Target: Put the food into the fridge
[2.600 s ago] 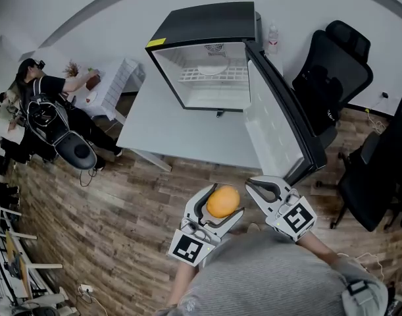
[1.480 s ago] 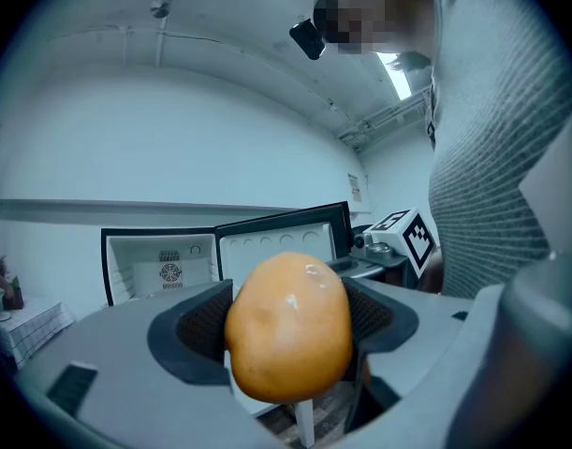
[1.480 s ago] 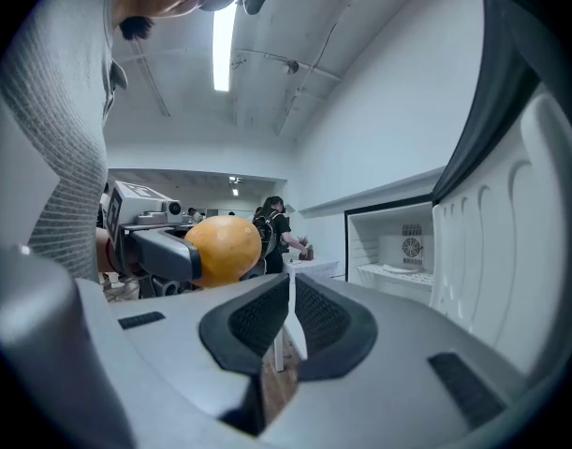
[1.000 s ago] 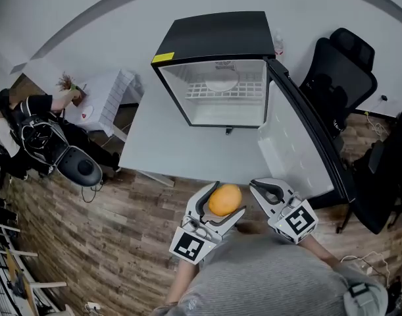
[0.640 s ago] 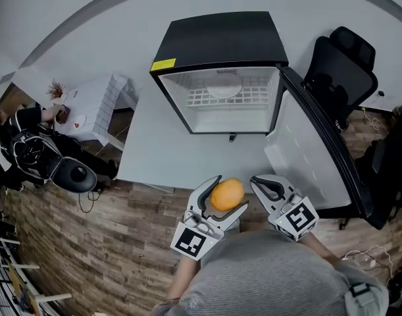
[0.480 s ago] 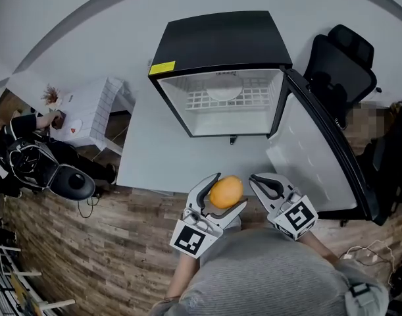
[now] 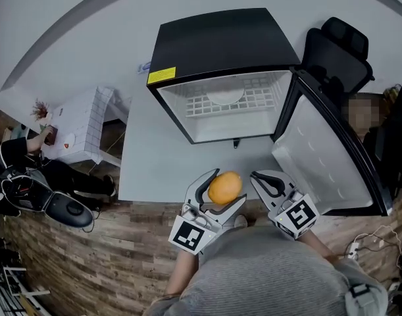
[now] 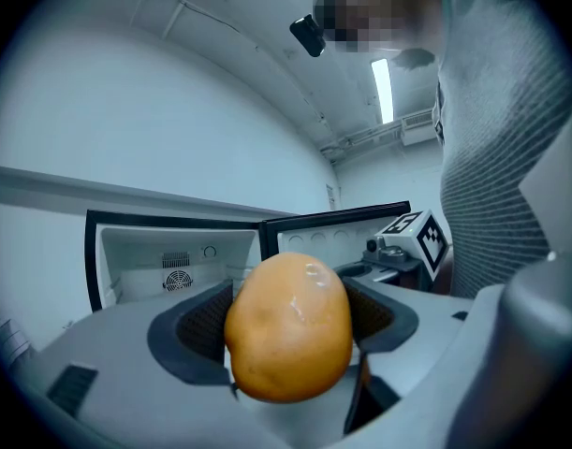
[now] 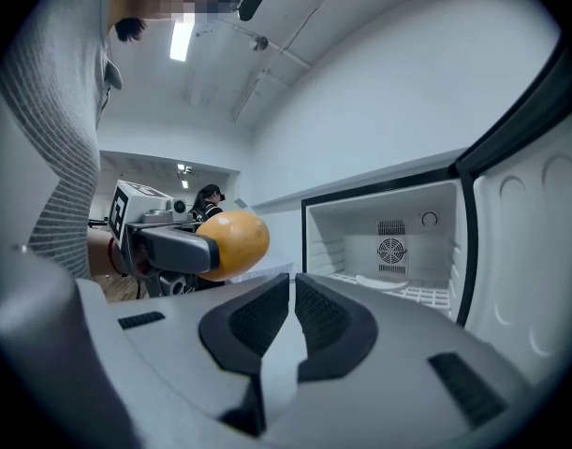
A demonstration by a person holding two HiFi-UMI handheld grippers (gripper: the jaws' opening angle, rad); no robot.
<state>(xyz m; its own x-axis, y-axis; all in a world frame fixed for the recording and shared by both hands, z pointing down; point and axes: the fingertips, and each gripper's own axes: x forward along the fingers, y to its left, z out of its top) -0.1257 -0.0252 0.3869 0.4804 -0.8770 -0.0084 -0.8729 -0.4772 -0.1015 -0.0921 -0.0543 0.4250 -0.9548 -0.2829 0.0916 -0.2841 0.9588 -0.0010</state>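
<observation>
A round orange-yellow fruit [image 7: 224, 188] sits between the jaws of my left gripper [image 7: 222, 191], which is shut on it just over the near edge of the white table [image 7: 154, 157]. The left gripper view shows the fruit [image 8: 290, 325] filling the gap between the dark pads. My right gripper [image 7: 258, 176] hovers beside it on the right, jaws shut with nothing between them [image 9: 293, 309]. Ahead stands the black mini fridge [image 7: 220, 41], with its door [image 7: 332, 160] swung open to the right. A white plate [image 7: 226, 96] lies on its wire shelf.
A black office chair [image 7: 335, 51] stands right of the fridge. At the far left are a small white stand [image 7: 75, 127] and a seated person [image 7: 20, 153]. Wooden floor [image 7: 89, 255] lies below the table's near edge.
The fridge and table have drawn nearer and sit more centred, with more of the door's inner face showing. Both grippers keep their pose, the left still holding the fruit.
</observation>
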